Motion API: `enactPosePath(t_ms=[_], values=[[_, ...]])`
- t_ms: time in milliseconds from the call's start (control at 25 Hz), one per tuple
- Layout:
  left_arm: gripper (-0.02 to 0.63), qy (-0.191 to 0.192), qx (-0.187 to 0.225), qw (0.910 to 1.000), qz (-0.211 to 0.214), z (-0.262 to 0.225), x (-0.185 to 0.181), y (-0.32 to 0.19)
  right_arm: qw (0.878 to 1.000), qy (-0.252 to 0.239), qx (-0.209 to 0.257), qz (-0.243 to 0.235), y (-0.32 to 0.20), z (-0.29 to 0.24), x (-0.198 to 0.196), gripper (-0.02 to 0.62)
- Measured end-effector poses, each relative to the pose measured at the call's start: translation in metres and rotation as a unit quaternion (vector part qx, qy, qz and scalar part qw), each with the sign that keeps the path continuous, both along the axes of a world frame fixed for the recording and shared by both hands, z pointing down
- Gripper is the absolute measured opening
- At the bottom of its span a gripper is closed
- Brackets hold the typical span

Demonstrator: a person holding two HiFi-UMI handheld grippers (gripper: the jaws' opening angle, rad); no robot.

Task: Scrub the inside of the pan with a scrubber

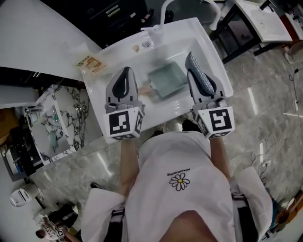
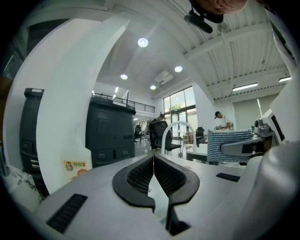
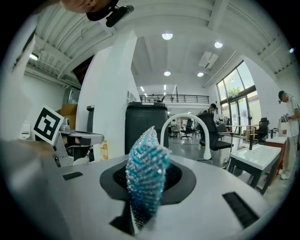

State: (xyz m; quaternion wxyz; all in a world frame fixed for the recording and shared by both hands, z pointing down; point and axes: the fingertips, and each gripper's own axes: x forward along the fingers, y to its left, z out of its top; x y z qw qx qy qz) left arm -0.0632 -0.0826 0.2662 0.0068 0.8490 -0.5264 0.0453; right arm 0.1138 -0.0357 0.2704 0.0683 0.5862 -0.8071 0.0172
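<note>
White sink (image 1: 212,56) on marble floor (image 1: 265,118), pan (image 1: 166,79) in its basin, left tool (image 2: 153,158) closed, empty, right tool (image 3: 149,174) clamping blue scrubber (image 1: 198,71), open room either side.

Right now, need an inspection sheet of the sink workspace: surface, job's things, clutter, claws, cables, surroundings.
Surface: white sink basin, with the pan lying in it.
Job's things: pale green square pan with a light handle, in the basin; blue-and-silver mesh scrubber, held up, not on the pan.
Clutter: small yellow-orange printed card on the sink's left rim.
Grippers: left claw shut, empty; right claw shut on the scrubber; one on each side of the pan in the head view.
Cables: nothing seen at the sink.
Surroundings: white curved tap behind the basin; grey marble floor; a person standing far off.
</note>
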Motion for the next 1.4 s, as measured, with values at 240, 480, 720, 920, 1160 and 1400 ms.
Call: enactPosePath(t_ms=[240, 480, 720, 920, 1160, 1400], values=[[0.017, -0.010, -0.017, 0.9998, -0.010, 0.009, 0.000, -0.013, 1.000, -0.004, -0.006, -0.013, -0.010, 0.006, 0.006, 0.064], [0.160, -0.095, -0.133, 0.9799, 0.115, 0.067, 0.013, -0.033, 0.999, -0.009, -0.016, -0.029, -0.017, 0.013, 0.003, 0.064], [0.201, -0.252, -0.288, 0.8892, 0.250, 0.175, 0.003, -0.007, 0.998, -0.009, -0.037, -0.043, -0.017, 0.028, -0.002, 0.064], [0.199, -0.325, -0.379, 0.8150, 0.294, 0.239, -0.015, 0.019, 0.997, 0.004, -0.058, -0.056, -0.017, 0.040, -0.008, 0.064], [0.195, -0.344, -0.441, 0.7675, 0.313, 0.271, -0.024, 0.031, 0.995, 0.011, -0.072, -0.065, -0.019, 0.053, -0.011, 0.064], [0.168, -0.377, -0.463, 0.7360, 0.320, 0.285, -0.029, 0.038, 0.993, 0.018, -0.088, -0.070, -0.021, 0.065, -0.010, 0.064]])
